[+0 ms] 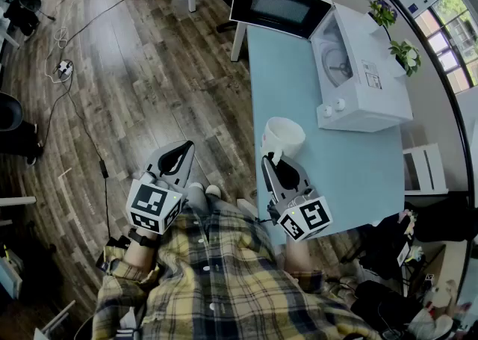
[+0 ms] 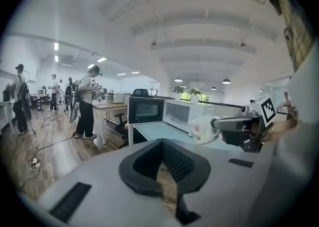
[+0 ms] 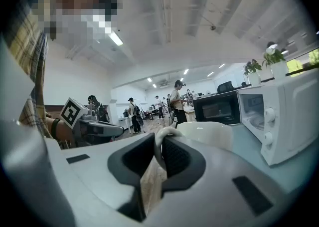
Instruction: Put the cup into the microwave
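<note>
Plaid shirt (image 1: 216, 271) lowest and closest. Just past it, left gripper (image 1: 181, 150) out over the wood floor (image 1: 149, 69), jaws shut tight, nothing between them. Right gripper (image 1: 267, 161) beside it, jaws pinched on the thin handle (image 3: 158, 138) of the white cup (image 1: 284, 137). Cup upright, mouth up, at the near edge of the blue table (image 1: 287, 84). Hard to tell whether sitting on the table or lifted off it. Farther along the table, white microwave (image 1: 373, 99), well apart from the cup. Door (image 1: 280, 6) swung wide open, round plate (image 1: 340, 69) showing inside. Two small plants (image 1: 405, 54) near the microwave.
</note>
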